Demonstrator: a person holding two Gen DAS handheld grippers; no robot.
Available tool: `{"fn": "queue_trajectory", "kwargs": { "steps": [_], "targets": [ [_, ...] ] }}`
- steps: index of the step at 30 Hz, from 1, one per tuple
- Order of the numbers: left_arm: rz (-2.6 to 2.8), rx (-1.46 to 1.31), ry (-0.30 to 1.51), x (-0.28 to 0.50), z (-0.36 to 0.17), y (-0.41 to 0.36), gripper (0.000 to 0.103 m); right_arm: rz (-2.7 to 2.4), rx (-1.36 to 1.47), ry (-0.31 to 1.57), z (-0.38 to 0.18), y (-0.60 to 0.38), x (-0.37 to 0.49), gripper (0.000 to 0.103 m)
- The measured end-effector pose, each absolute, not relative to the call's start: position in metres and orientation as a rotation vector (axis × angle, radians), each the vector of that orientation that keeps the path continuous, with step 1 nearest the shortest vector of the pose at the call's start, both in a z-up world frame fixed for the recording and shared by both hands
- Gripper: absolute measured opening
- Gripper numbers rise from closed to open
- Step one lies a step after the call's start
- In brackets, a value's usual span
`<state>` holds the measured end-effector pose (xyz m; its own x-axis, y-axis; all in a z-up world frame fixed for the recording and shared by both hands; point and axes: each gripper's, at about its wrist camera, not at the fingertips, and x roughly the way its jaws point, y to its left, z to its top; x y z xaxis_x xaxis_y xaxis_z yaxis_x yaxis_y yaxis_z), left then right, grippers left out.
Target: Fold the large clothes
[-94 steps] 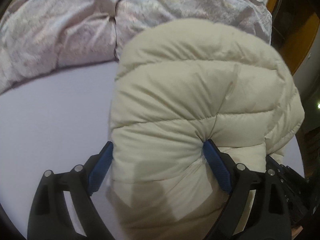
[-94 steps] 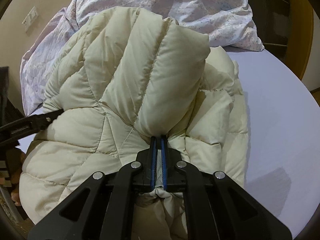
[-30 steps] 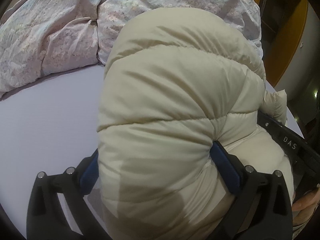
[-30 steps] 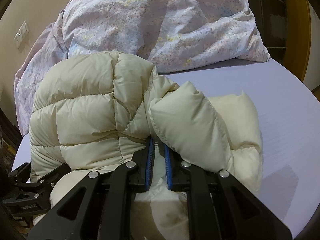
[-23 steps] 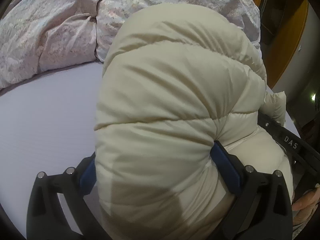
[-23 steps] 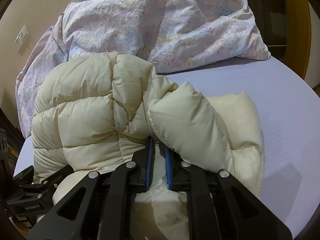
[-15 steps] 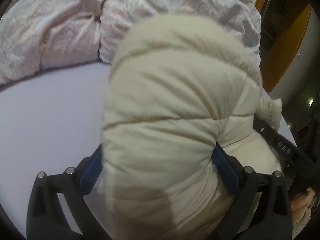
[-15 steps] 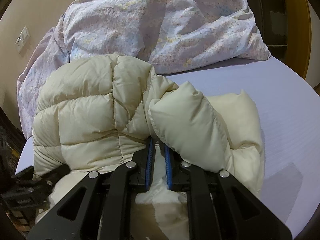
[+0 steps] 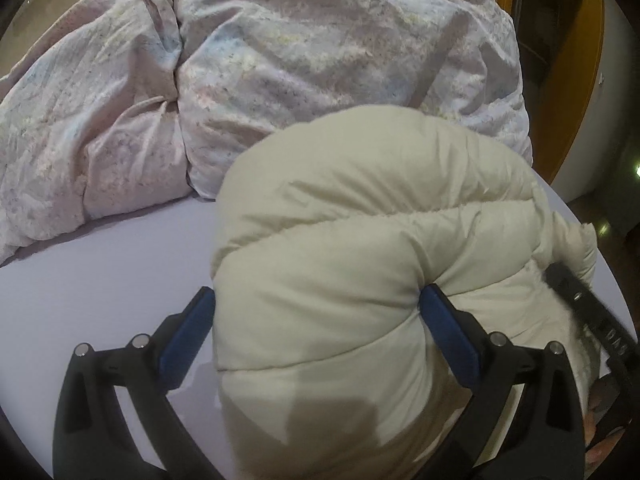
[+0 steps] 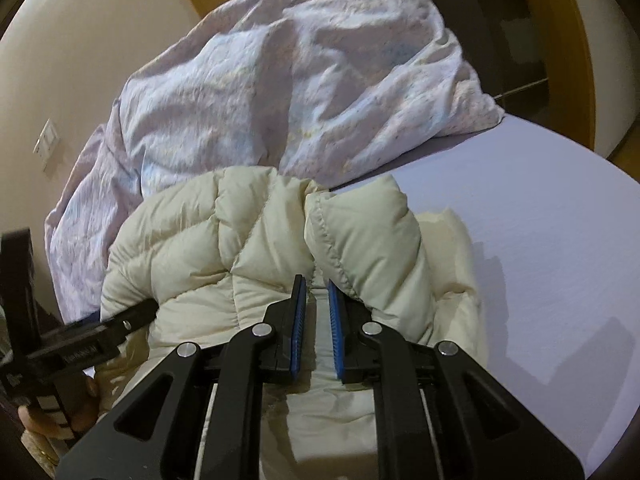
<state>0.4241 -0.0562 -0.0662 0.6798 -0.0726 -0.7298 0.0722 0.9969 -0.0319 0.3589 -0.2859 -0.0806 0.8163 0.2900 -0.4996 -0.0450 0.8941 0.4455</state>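
Since a second ago I have drawn both grippers back, exposing more crumpled floral duvet (image 9: 312, 60) at 12 o'clock. The cream quilted down jacket (image 9: 360, 240) sits bunched on the smooth lilac bed (image 9: 80, 280). Left gripper (image 9: 316, 320): jaws wide, clamped on a puffy fold. Right gripper (image 10: 317, 312): jaws nearly together, pinching thin lining.

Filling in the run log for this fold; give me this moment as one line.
left gripper: shut on cream quilted puffer jacket | right gripper: shut on jacket edge | surface: lilac bed sheet
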Motion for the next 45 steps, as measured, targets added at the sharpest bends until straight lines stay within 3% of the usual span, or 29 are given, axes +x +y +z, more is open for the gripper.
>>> {"fn": "queue_trajectory", "kwargs": {
  "steps": [5,23,29,30,32,34,35,45],
  "targets": [
    [-0.100,-0.028,0.834,0.429,-0.075,-0.057,0.101,0.148,0.530,0.560,-0.087,-0.306,0.355,0.000],
    [-0.142,-0.119,0.859,0.439,-0.099,-0.047,0.101,0.164,0.609,0.704,-0.111,-0.314,0.380,0.000],
    [-0.165,-0.180,0.898,0.422,-0.080,-0.030,0.100,0.191,0.566,0.755,-0.099,-0.314,0.380,0.000],
    [-0.177,-0.199,0.894,0.416,-0.075,-0.024,0.100,0.203,0.554,0.764,-0.091,-0.317,0.374,0.002],
    [-0.205,-0.231,0.880,0.398,-0.060,-0.004,0.100,0.228,0.571,0.767,-0.080,-0.324,0.364,0.024],
    [-0.207,-0.223,0.876,0.386,-0.050,0.012,0.100,0.241,0.590,0.751,-0.066,-0.335,0.350,0.084],
    [-0.203,-0.219,0.882,0.383,-0.049,0.019,0.100,0.225,0.579,0.743,-0.061,-0.338,0.345,0.089],
    [-0.313,-0.377,1.054,0.386,-0.083,0.042,0.100,0.323,0.669,0.975,-0.090,-0.354,0.358,0.090]
  ]
}}
